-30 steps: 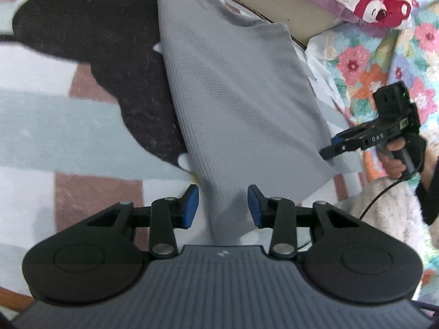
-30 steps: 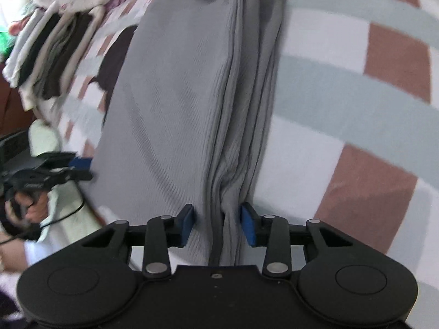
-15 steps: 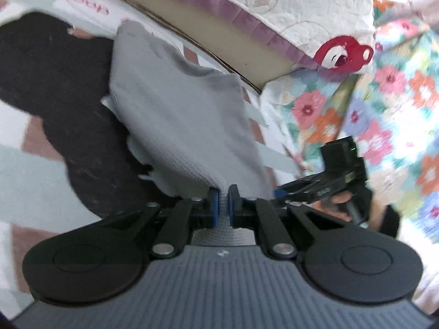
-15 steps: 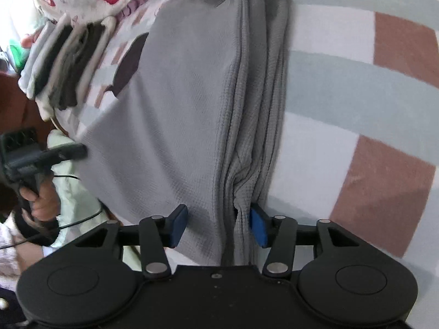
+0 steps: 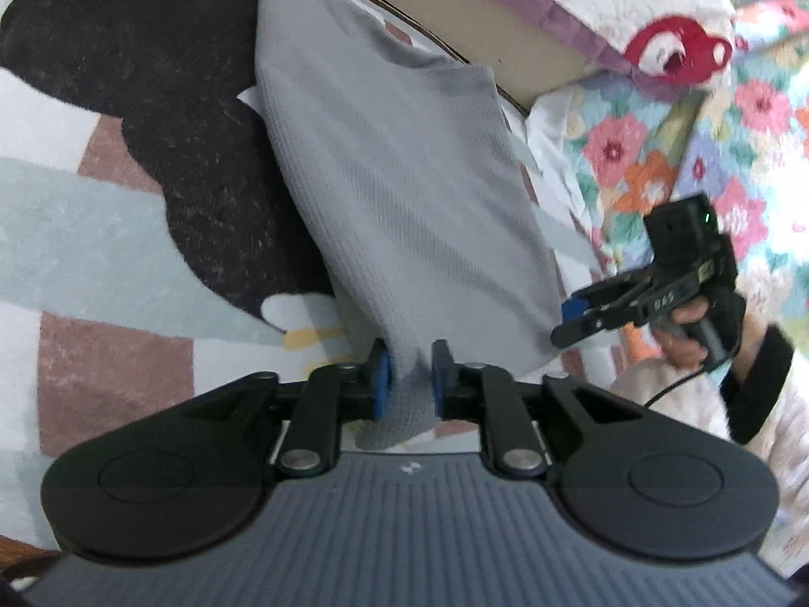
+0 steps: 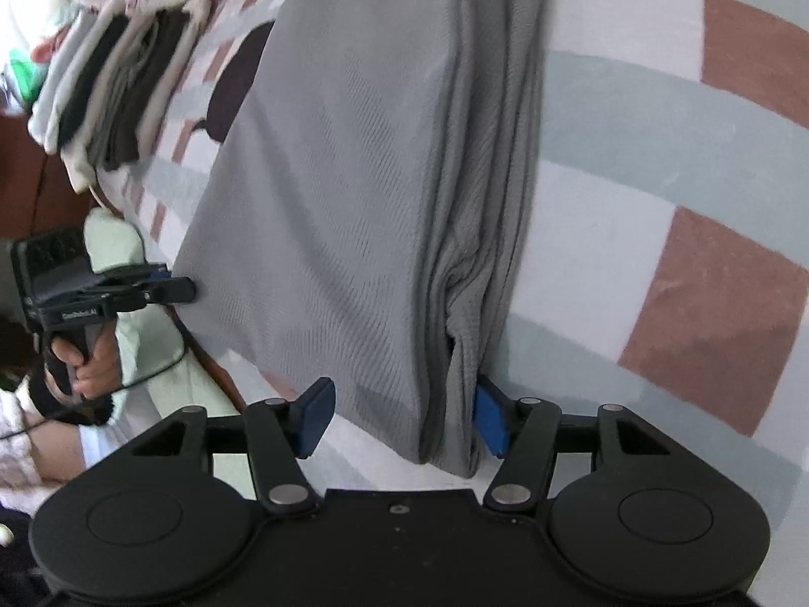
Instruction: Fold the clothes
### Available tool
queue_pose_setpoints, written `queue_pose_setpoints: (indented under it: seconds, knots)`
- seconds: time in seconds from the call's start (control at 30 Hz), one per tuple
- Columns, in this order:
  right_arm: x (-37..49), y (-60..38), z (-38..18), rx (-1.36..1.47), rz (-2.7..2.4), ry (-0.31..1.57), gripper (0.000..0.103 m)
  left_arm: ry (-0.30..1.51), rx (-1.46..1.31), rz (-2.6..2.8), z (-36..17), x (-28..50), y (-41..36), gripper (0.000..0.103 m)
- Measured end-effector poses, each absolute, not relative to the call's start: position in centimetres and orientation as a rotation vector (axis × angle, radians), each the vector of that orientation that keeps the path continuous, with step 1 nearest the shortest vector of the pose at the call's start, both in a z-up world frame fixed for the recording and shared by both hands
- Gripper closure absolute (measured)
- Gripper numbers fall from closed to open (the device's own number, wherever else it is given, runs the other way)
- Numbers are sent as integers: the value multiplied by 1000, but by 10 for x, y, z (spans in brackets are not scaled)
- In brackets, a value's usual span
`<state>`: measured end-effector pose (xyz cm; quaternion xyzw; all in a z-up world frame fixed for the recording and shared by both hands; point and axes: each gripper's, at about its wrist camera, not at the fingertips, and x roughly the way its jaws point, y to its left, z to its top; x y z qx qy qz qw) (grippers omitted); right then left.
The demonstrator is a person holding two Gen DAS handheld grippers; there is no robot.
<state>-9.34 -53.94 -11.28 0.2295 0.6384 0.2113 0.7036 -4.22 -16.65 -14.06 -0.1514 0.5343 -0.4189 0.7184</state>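
Note:
A grey knit garment (image 5: 404,177) lies folded lengthwise on a checked blanket (image 5: 101,232). In the left wrist view my left gripper (image 5: 409,379) has the garment's near corner bunched between its blue pads. The cloth fills the narrow gap and touches both pads while the jaws are opening. In the right wrist view my right gripper (image 6: 402,417) straddles the garment's (image 6: 354,152) other near corner. Its jaws are opening wide: the left pad is clear of the cloth and the right pad brushes the stacked fold edge (image 6: 480,202). Each view shows the other gripper (image 5: 576,318) (image 6: 177,288) at the garment's side.
A row of folded clothes (image 6: 111,86) lies at the blanket's far left. A white quilt with a red print (image 5: 672,50) and a floral quilt (image 5: 708,126) lie beyond the garment. A hand (image 5: 682,334) holds the right gripper's handle, with a cable below it.
The left jaws closed tight on the garment's corner half a second ago and have since parted a little with cloth still between them. The right jaws have spread wider around their corner.

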Motion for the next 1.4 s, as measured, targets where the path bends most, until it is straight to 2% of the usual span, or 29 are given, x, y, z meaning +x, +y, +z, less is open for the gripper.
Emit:
queue_pose_setpoints:
  seconds: [0.07, 0.17, 0.23, 0.33, 0.4, 0.43, 0.5, 0.57, 0.63, 0.93, 1.23, 1.4]
  knots:
    - [-95, -537, -112, 500, 464, 1423, 38, 1193, -319, -917, -145, -43, -166, 76]
    - [-96, -540, -113, 548, 455, 1416, 38, 1233, -303, -906, -152, -44, -171, 58]
    - [-97, -545, -114, 617, 468, 1403, 38, 1249, -283, -914, -153, -46, -174, 55]
    - [-98, -548, -114, 661, 474, 1382, 38, 1237, -276, -912, -151, -46, -174, 61]
    - [-99, -549, -114, 687, 475, 1370, 52, 1215, -278, -905, -149, -45, -173, 88]
    - [-98, -546, -116, 678, 461, 1376, 57, 1204, -279, -902, -148, -44, -172, 91]
    - [-98, -542, -115, 648, 432, 1377, 78, 1190, -309, -908, -143, -42, -168, 93]
    - [-98, -540, -113, 616, 412, 1371, 85, 1165, -329, -917, -137, -42, -166, 93]
    - [-102, -540, -106, 584, 418, 1343, 86, 1138, -334, -926, -129, -42, -165, 93]
    - [-102, -537, -85, 675, 334, 1296, 86, 1151, -467, -950, -125, -39, -145, 94]
    - [-103, -525, -88, 627, 231, 1306, 80, 1204, -349, -907, -138, -42, -159, 94]
    - [-103, -525, -93, 544, 175, 1347, 51, 1218, -286, -879, -143, -45, -165, 91]
